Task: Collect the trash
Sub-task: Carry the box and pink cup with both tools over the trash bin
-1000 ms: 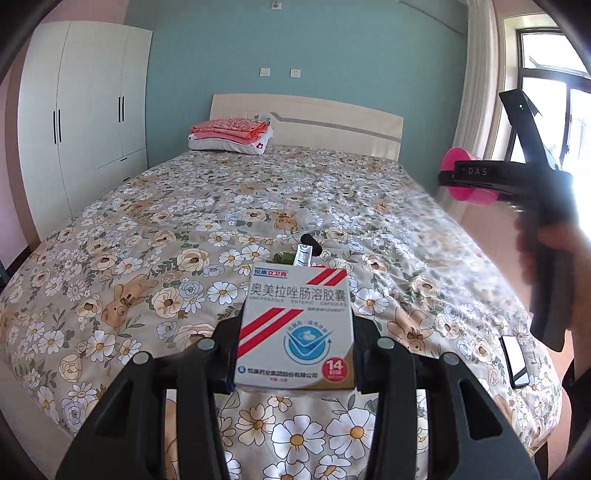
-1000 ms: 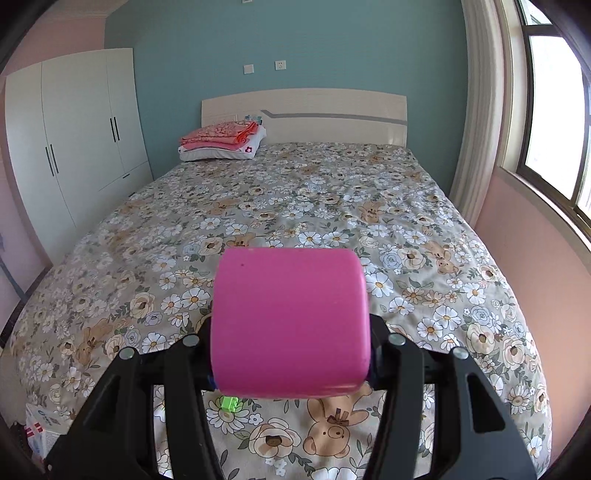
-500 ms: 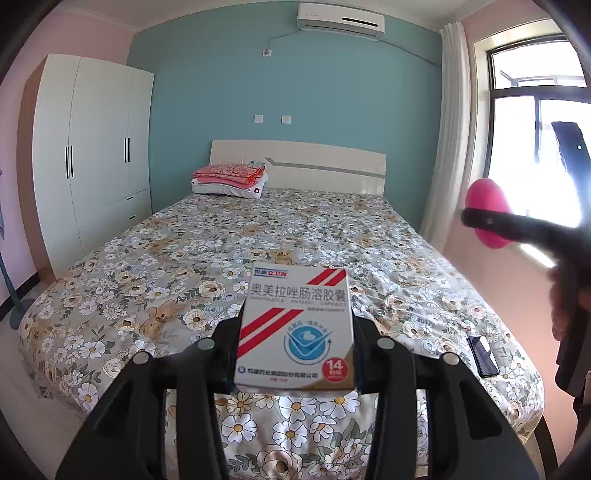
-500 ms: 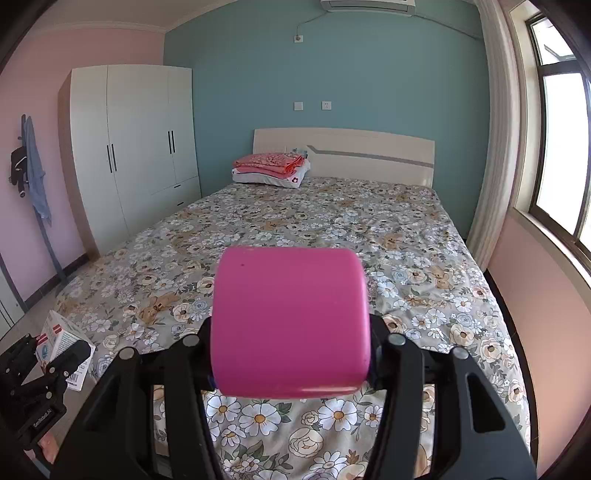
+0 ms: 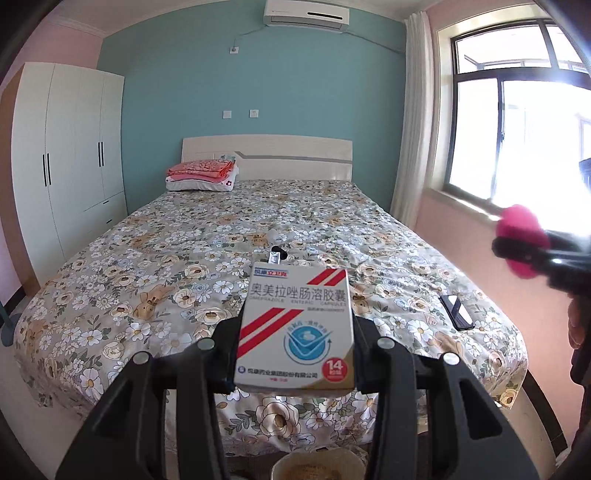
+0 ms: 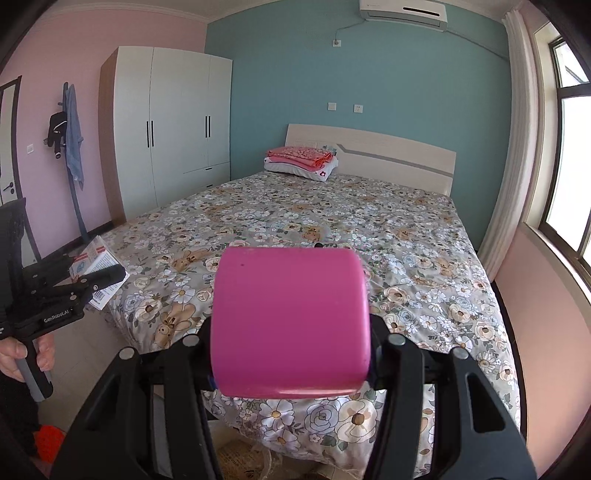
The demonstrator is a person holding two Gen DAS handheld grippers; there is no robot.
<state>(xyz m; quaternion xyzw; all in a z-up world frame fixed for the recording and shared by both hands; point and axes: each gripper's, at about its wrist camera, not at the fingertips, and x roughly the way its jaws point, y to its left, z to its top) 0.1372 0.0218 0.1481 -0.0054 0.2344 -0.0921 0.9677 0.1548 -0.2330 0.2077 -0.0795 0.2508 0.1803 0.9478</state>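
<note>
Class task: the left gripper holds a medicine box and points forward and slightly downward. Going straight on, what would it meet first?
Probably the flowered bedspread near the foot of the bed; the left gripper, shut on the medicine box, aims there. Depth is uncertain.

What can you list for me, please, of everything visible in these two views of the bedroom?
medicine box: one, white with red stripes, clamped in the left hand-held gripper.
pink cylinder: one, clamped in the right hand-held gripper.
bed: one, floral cover, mid-room.
folded bedding: one stack, pink on white, by the headboard.
small dark item: one, mid-bed, unclear.
phone: one, black, bed's right edge.
wardrobe: one, white, left wall.
air conditioner: one, white, high on the teal wall.
window: one, right wall.
basket: one, tan, at the bed's foot.
left hand-held gripper: black.
right hand-held gripper: black.
hand: one, gripping the left handle.
</note>
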